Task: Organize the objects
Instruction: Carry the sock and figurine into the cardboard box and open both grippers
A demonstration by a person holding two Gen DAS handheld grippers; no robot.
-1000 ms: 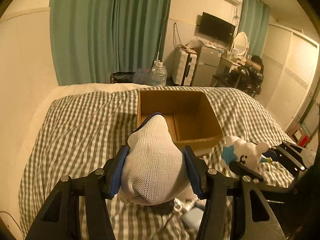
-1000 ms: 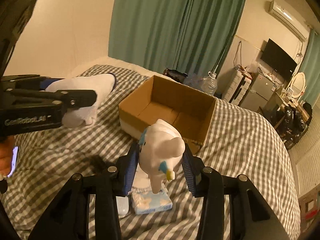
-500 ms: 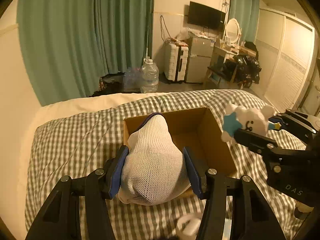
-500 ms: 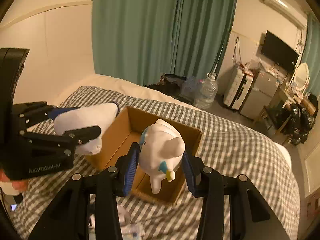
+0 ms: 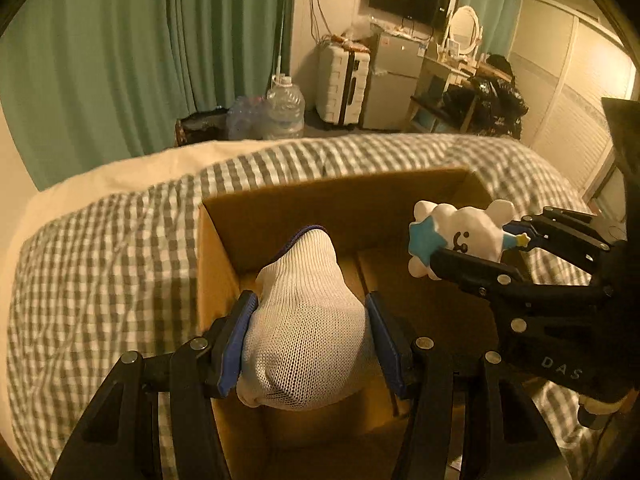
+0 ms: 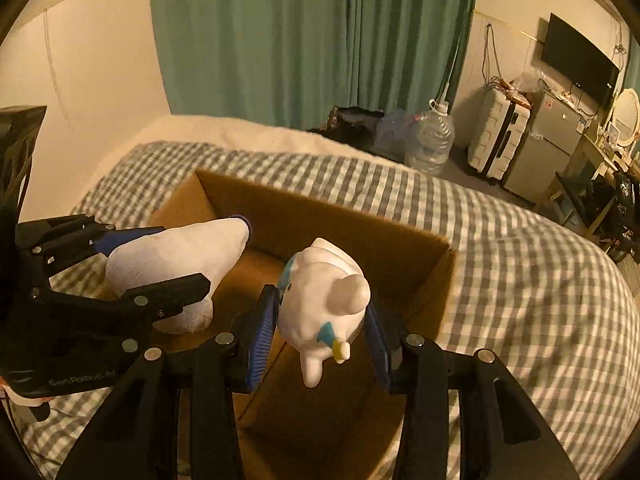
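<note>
An open brown cardboard box (image 5: 320, 208) (image 6: 392, 240) sits on the checked bed. My left gripper (image 5: 310, 332) is shut on a rolled white sock with a dark blue cuff (image 5: 308, 320) and holds it above the box's left half. The sock also shows in the right wrist view (image 6: 180, 256). My right gripper (image 6: 320, 320) is shut on a white plush toy with blue markings (image 6: 324, 300) above the box's right half. In the left wrist view the toy (image 5: 460, 236) shows a smiling face.
The bed has a grey and white checked cover (image 5: 100, 264) (image 6: 520, 272) and a plain white part at its far end (image 5: 120, 172). Beyond it are green curtains (image 5: 160, 60), water jugs (image 5: 284, 112), a white suitcase (image 5: 340, 80) and a small fridge (image 5: 394, 80).
Both grippers have moved forward with their loads, from beside the box's near edge to over its inside. The box now fills the lower part of both views.
</note>
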